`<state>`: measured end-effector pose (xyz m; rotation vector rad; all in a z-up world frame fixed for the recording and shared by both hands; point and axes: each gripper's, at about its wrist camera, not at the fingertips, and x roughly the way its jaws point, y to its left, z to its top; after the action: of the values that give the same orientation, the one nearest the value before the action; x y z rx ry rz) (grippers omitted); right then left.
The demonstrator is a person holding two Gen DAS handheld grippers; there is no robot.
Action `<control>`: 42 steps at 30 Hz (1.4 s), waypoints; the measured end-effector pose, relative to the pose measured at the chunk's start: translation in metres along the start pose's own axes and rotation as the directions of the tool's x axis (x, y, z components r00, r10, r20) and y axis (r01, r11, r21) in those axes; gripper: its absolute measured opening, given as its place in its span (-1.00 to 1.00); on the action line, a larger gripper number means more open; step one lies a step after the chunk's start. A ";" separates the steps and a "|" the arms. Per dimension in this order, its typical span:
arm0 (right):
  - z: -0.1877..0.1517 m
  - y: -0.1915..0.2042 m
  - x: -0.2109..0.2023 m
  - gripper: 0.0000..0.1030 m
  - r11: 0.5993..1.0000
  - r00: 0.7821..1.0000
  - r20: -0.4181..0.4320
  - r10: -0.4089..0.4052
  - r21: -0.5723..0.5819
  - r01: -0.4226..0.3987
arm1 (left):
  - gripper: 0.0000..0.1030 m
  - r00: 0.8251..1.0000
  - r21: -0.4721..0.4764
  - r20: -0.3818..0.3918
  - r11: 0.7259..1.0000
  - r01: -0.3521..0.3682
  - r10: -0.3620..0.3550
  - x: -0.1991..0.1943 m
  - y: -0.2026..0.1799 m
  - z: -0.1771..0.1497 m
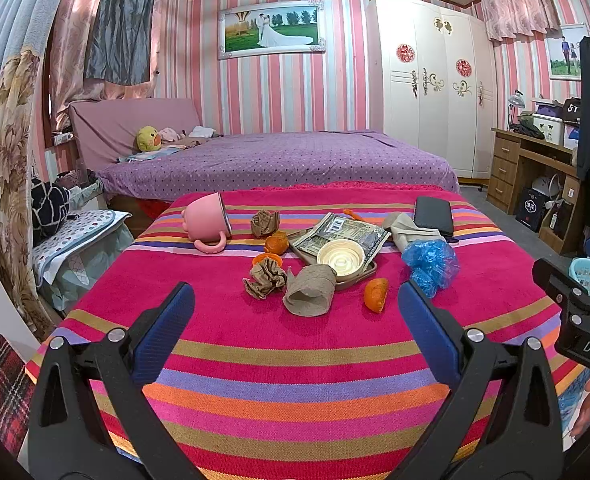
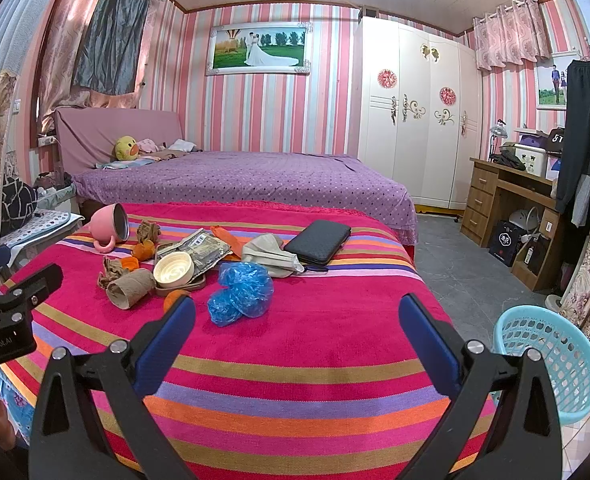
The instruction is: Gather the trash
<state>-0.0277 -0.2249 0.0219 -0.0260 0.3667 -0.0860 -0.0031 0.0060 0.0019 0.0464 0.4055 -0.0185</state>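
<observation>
Trash lies on a striped red cloth (image 1: pixel 295 340): a cardboard roll (image 1: pixel 309 290), crumpled brown paper (image 1: pixel 265 279), orange peel (image 1: pixel 376 294), a crumpled blue plastic bag (image 1: pixel 429 262) and a wrapper (image 1: pixel 343 234) under a cream lid (image 1: pixel 341 258). My left gripper (image 1: pixel 295 320) hovers open, short of the roll. In the right wrist view the blue bag (image 2: pixel 241 294) sits just beyond my open right gripper (image 2: pixel 297 324), and the roll (image 2: pixel 131 288) and orange peel (image 2: pixel 175 300) lie to its left. Both grippers hold nothing.
A pink mug (image 1: pixel 207 220) lies tipped over at the back left. A black wallet (image 2: pixel 317 242) and grey cloth pouch (image 2: pixel 269 256) rest at the back right. A light blue basket (image 2: pixel 547 360) stands on the floor to the right. Behind is a purple bed (image 1: pixel 275 160).
</observation>
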 end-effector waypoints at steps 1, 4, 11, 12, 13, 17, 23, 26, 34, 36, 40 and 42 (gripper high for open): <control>0.000 0.000 0.000 0.92 1.000 1.000 0.000 0.000 0.000 0.000 | 0.91 1.000 0.000 0.000 1.000 0.000 0.000 0.000 0.000 0.000; 0.000 0.000 0.000 0.92 1.000 1.000 0.000 -0.001 0.000 0.001 | 0.91 1.000 0.000 0.000 1.000 0.001 -0.001 0.000 0.000 0.000; 0.002 -0.001 -0.001 0.92 1.000 1.000 0.001 -0.002 -0.001 0.002 | 0.91 1.000 -0.001 0.001 1.000 0.000 0.000 0.000 0.000 0.000; 0.000 -0.001 0.000 0.92 1.000 1.000 0.000 -0.001 0.000 0.001 | 0.91 1.000 -0.002 0.001 1.000 0.001 -0.001 0.000 0.000 0.000; 0.000 0.000 0.000 0.92 1.000 1.000 0.000 -0.001 0.000 0.001 | 0.91 1.000 -0.001 0.000 1.000 0.002 -0.002 0.000 0.000 0.000; 0.001 -0.002 -0.003 0.92 1.000 1.000 -0.001 -0.004 0.005 0.004 | 0.91 1.000 0.001 0.001 1.000 0.002 -0.002 -0.001 -0.002 0.001; 0.000 -0.001 -0.001 0.92 1.000 1.000 0.000 -0.001 0.003 0.001 | 0.91 1.000 0.002 0.001 1.000 0.001 -0.001 -0.001 -0.003 0.001; 0.000 -0.001 -0.001 0.92 1.000 1.000 0.000 -0.001 0.004 0.001 | 0.91 1.000 0.001 0.003 1.000 0.001 -0.001 -0.001 -0.003 0.001; -0.004 0.003 0.004 0.92 1.000 1.000 -0.008 0.000 0.000 0.000 | 0.91 1.000 -0.001 -0.024 1.000 0.010 -0.010 0.003 -0.006 0.004; -0.003 0.004 0.009 0.92 1.000 1.000 -0.014 0.001 0.001 -0.001 | 0.91 0.999 0.001 -0.035 1.000 0.010 -0.010 0.005 -0.007 0.006; 0.000 0.003 0.020 0.92 1.000 1.000 -0.026 0.008 0.014 -0.008 | 0.90 0.998 0.001 -0.056 1.000 0.012 -0.012 0.017 0.001 0.013; 0.005 0.002 0.026 0.92 0.999 0.999 -0.033 0.025 0.027 -0.024 | 0.91 0.998 0.006 -0.061 1.000 0.005 -0.004 0.024 0.006 0.016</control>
<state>-0.0014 -0.2256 0.0169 0.0063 0.3993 -0.0674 0.0255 0.0113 0.0069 0.0523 0.4662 -0.0227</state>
